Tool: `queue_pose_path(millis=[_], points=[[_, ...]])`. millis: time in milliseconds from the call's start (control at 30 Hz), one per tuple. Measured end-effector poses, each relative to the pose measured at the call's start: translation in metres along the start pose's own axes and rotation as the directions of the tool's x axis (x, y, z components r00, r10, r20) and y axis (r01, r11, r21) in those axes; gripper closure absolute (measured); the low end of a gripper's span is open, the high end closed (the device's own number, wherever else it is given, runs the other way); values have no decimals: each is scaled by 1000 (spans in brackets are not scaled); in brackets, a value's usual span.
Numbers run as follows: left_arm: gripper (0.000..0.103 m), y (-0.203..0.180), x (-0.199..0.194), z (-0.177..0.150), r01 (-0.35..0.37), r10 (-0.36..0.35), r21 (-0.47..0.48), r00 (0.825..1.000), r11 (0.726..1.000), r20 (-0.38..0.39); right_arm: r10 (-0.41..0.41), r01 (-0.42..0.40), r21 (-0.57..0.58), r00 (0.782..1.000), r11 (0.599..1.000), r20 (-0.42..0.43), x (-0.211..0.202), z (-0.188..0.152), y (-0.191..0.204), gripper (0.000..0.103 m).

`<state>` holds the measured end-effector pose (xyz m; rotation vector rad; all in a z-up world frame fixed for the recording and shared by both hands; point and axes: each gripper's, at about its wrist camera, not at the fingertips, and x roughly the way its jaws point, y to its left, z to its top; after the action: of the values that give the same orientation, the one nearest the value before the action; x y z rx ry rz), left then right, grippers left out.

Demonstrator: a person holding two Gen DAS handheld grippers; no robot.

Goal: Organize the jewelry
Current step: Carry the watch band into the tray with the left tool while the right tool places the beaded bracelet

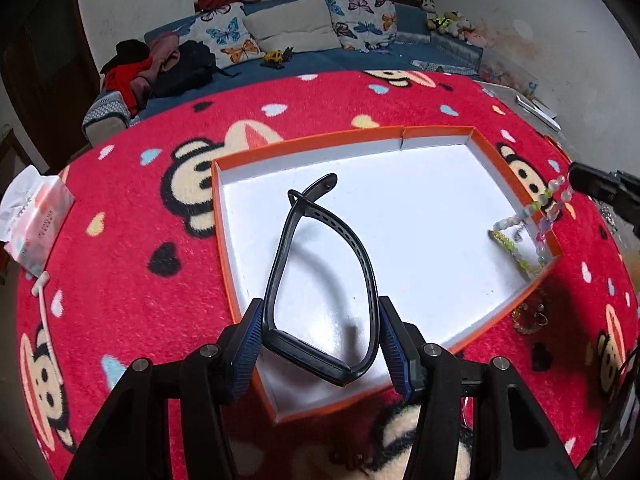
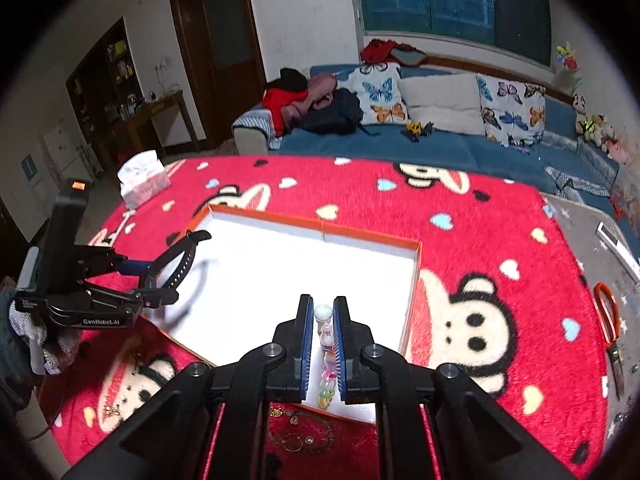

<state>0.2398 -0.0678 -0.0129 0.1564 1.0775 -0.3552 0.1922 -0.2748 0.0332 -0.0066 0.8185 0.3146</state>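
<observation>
Left claw (image 1: 320,344) clamped on black band (image 1: 320,264) | right claw (image 2: 323,344) clamped on bead bracelet (image 2: 326,336) | both over orange box (image 1: 440,130)

"GenRobot.AI" in white on the left hand-held gripper (image 2: 160,280) body — tissue pack (image 1: 34,216) print unreadable

Black band (image 1: 324,280), orange-rimmed white tray (image 1: 436,132), red cartoon-monkey blanket (image 1: 132,292), pastel beads (image 1: 548,208)
</observation>
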Motion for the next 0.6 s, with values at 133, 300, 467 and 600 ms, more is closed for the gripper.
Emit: queue_pose_path(millis=[133,300,467,600], points=[[45,-1,12,3,-11,11,2,1000,1000,-18,-19,19,6,999,1000,-29,12,-4,-5,91],[43,-5,25,5,-25,25,5,999,1000,-42,-98,97,-22,992,995,-75,28,-13,-12,91],[43,-9,33,7,-33,33,15,998,999,-56,-126,125,-17,986,992,-109,41,-20,-21,91],[41,-10,35,6,-44,46,19,996,999,-70,-131,129,-25,984,991,-120,45,-24,-22,91]])
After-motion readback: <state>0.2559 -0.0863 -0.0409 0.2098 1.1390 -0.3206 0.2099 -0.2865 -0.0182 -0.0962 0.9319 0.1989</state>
